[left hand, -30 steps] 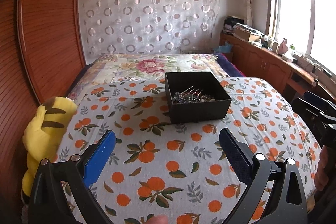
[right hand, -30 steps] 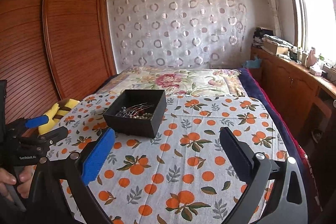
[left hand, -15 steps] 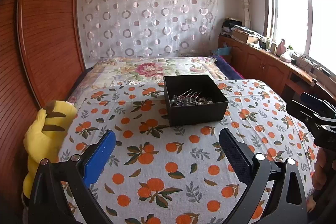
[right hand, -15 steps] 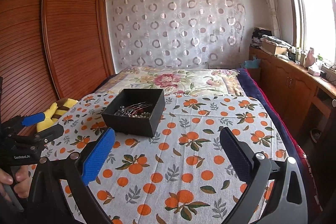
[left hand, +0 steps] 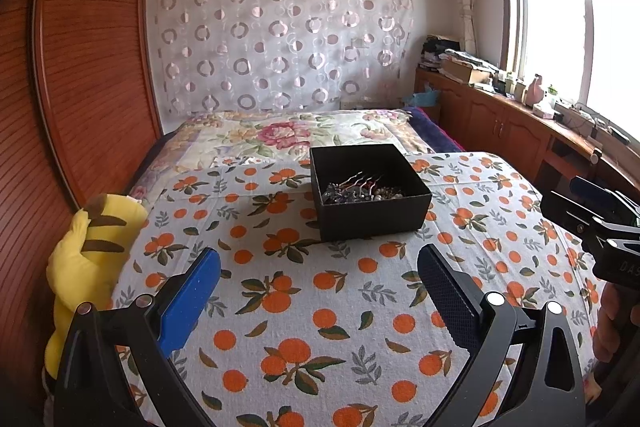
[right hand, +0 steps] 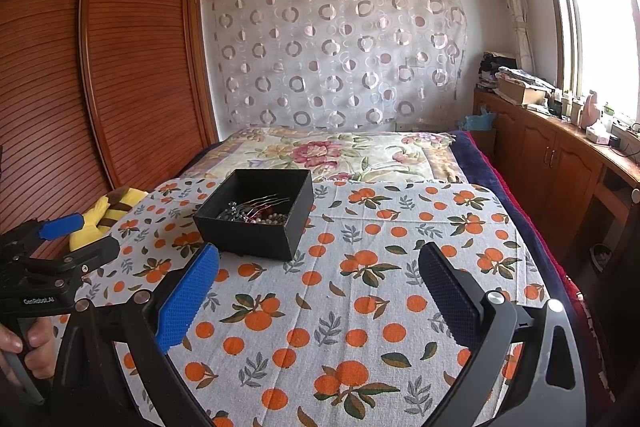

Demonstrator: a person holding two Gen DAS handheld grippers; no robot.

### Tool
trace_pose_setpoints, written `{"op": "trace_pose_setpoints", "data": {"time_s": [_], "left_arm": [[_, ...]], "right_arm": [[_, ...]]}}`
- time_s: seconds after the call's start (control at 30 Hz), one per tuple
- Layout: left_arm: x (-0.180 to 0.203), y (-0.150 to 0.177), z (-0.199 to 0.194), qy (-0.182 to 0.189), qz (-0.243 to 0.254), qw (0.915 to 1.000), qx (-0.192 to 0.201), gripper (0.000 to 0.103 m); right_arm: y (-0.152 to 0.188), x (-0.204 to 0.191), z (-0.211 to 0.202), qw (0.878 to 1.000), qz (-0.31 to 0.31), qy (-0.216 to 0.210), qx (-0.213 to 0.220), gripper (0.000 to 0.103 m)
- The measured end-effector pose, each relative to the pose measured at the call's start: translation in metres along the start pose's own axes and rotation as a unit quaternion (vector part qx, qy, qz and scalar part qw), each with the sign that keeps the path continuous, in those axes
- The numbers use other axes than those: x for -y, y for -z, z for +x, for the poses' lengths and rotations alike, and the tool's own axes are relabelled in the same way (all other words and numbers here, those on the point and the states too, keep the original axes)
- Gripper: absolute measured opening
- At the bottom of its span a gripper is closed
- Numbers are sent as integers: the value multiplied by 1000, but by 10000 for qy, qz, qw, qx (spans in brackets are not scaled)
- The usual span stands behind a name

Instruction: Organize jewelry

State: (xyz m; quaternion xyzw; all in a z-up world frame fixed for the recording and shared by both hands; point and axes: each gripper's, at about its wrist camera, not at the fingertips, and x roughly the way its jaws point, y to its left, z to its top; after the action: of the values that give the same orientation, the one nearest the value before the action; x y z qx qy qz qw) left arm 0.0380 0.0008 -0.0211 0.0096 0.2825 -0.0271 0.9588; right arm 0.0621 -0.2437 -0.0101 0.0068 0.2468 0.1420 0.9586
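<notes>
Both cameras have pulled back and tipped up a touch since a second ago, so the black box (left hand: 370, 191) sits a bit farther off now, otherwise nothing on the bed shifted. The jewelry (left hand: 362, 189) is piled inside the box, on the orange-print cloth (left hand: 320, 307), left of centre from the right view. Left gripper (left hand: 319, 281) and right gripper (right hand: 319, 279) both hang spread wide, holding nothing, near edge of the bed. Yellow plush (left hand: 90, 259) slumped at the far left.

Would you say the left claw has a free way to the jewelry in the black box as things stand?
Probably yes: the left claw is open, the box stands lidless straight ahead, and only bare bedspread lies between them.
</notes>
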Motion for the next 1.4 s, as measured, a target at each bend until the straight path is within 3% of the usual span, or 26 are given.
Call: {"op": "trace_pose_setpoints", "data": {"time_s": [1.4], "left_arm": [[3, -9, -8, -6, 23, 10000, 79, 95]], "right_arm": [[2, 1, 0, 10000, 0, 6, 17, 101]]}}
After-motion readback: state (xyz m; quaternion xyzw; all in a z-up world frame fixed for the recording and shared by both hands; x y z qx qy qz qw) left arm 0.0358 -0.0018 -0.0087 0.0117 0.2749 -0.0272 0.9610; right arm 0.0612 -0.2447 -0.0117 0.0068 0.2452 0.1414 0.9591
